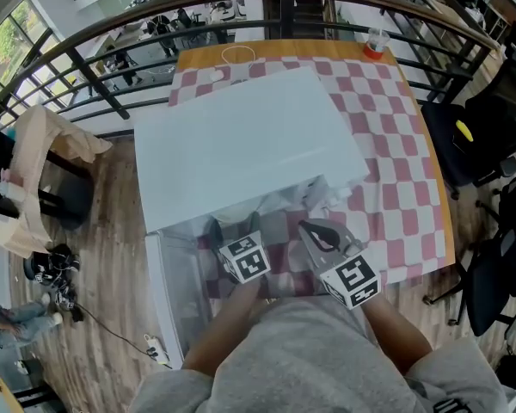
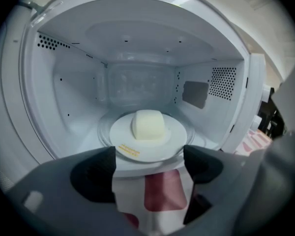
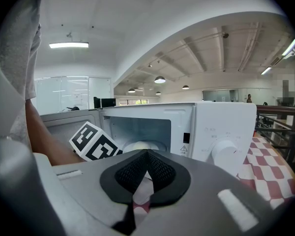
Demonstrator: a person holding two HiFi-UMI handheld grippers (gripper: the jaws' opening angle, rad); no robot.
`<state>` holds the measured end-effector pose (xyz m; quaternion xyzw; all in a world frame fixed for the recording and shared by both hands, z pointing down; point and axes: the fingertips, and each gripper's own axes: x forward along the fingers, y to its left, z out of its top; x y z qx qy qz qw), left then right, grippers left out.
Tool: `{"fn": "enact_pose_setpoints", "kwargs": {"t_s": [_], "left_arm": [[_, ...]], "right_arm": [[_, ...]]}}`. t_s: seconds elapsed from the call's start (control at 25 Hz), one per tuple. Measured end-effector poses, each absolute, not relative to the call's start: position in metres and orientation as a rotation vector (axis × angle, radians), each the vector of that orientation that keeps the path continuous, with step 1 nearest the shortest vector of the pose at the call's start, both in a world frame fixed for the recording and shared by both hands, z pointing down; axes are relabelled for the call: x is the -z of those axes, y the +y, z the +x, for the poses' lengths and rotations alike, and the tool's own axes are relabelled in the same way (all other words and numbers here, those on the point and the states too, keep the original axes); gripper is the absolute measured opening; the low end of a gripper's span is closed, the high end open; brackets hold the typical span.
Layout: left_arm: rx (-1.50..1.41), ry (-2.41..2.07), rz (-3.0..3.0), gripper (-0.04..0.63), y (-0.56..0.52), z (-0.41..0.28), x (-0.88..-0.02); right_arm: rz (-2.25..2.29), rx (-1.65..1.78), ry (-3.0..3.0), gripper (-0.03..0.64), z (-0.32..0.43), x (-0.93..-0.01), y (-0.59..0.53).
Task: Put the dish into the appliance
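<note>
A white microwave (image 1: 241,136) stands on the checked tablecloth with its door (image 1: 176,291) swung open to the left. Inside, a white plate (image 2: 132,149) carrying a pale yellow block (image 2: 148,124) rests on the glass turntable. My left gripper (image 2: 148,168) is open just outside the cavity's front edge, with nothing between its jaws and the plate a short way beyond them. In the head view the left gripper (image 1: 234,229) points into the opening. My right gripper (image 3: 147,154) is shut and empty, held in front of the microwave (image 3: 221,127), to the right of the left one.
The microwave's control dial (image 3: 223,151) is on its right panel. The red-and-white tablecloth (image 1: 396,162) reaches right and back. A red-based cup (image 1: 375,43) sits at the far table corner. A curved railing runs behind; black chairs (image 1: 490,136) stand at the right.
</note>
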<state>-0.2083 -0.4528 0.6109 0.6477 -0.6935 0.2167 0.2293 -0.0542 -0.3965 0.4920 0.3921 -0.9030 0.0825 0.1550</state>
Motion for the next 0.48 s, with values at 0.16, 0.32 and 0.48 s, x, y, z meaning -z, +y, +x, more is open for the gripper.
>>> {"fn": "enact_pose_setpoints", "kwargs": {"t_s": [0.16, 0.32, 0.48], "left_arm": [[-0.58, -1.881, 1.794, 0.384, -0.449, -0.208, -0.609], [-0.587, -1.873, 1.811, 0.34, -0.451, -0.209, -0.607], [-0.578, -1.862, 1.807, 0.296, -0.459, -0.212, -0.604]], "right_arm": [[1.131, -0.241, -2.588, -0.003, -0.053, -0.493, -0.396], [1.139, -0.246, -2.587, -0.003, -0.051, -0.494, -0.397], [1.146, -0.248, -2.582, -0.003, -0.051, -0.497, -0.397]]}}
